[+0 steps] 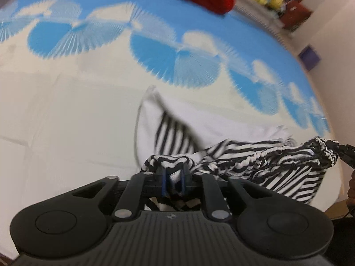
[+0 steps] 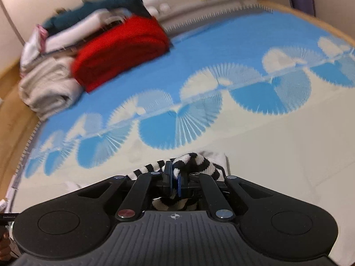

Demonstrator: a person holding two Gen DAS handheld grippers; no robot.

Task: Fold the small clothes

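At the lower centre of the left wrist view, a bunched edge of the black-and-white striped garment (image 1: 255,155) is pinched between the pressed-together fingers of the left gripper (image 1: 174,177). The cloth is stretched toward the right edge, above the blue-and-cream cloth (image 1: 66,110). In the right wrist view, lower centre, another bunch is clamped by the right gripper (image 2: 175,178). A red folded garment (image 2: 119,53) is seen upper left.
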